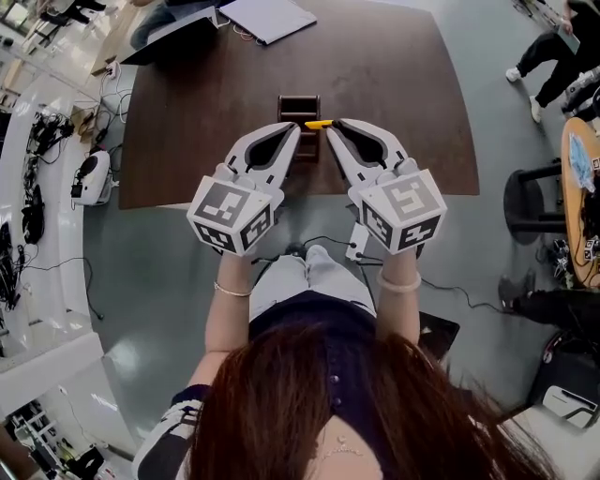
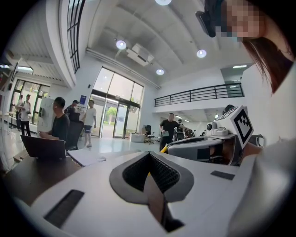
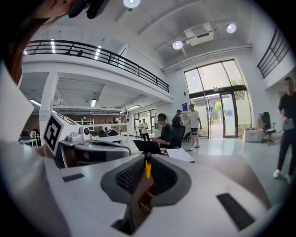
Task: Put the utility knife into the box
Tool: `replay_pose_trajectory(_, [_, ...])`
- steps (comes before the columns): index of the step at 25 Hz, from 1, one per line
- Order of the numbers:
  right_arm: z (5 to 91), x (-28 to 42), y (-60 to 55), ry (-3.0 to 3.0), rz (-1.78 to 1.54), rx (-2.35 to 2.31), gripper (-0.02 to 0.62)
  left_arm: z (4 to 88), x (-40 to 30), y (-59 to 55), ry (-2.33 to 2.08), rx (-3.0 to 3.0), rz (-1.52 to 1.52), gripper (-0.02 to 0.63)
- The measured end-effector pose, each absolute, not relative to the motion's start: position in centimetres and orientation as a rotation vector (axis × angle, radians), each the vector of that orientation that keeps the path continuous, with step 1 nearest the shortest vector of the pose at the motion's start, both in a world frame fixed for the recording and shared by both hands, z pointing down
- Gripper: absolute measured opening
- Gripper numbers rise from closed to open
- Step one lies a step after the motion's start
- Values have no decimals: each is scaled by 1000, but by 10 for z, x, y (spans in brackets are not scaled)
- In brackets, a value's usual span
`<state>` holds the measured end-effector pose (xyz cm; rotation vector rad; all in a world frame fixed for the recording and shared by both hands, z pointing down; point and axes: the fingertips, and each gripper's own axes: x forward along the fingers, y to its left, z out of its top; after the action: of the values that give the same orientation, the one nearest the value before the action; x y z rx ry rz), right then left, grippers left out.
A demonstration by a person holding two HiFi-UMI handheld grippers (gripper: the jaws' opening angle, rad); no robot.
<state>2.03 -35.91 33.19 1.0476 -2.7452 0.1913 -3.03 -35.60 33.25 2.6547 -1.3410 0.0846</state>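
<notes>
A dark brown wooden box (image 1: 299, 108) with compartments stands on the brown table (image 1: 206, 112), just beyond both grippers. My right gripper (image 1: 330, 127) is shut on a yellow utility knife (image 1: 319, 124), which sticks out leftward from its tips just above the box's near edge. In the right gripper view the yellow knife (image 3: 147, 169) shows pinched between the shut jaws of the gripper (image 3: 147, 162), with the box (image 3: 144, 200) seen through the gap below. My left gripper (image 1: 296, 129) hangs beside it, shut and empty (image 2: 149, 159).
A dark laptop (image 1: 173, 28) and a white notebook (image 1: 267, 17) lie at the table's far edge. A black stool (image 1: 534, 202) and an orange round table (image 1: 577, 187) stand to the right. People move about in the hall behind.
</notes>
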Motion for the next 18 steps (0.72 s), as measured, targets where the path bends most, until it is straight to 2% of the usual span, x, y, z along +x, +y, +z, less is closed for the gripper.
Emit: replay_pose_trajectory(18, [437, 4, -406, -2573, 453, 982, 49, 405, -48, -409, -1301, 2547, 49, -6])
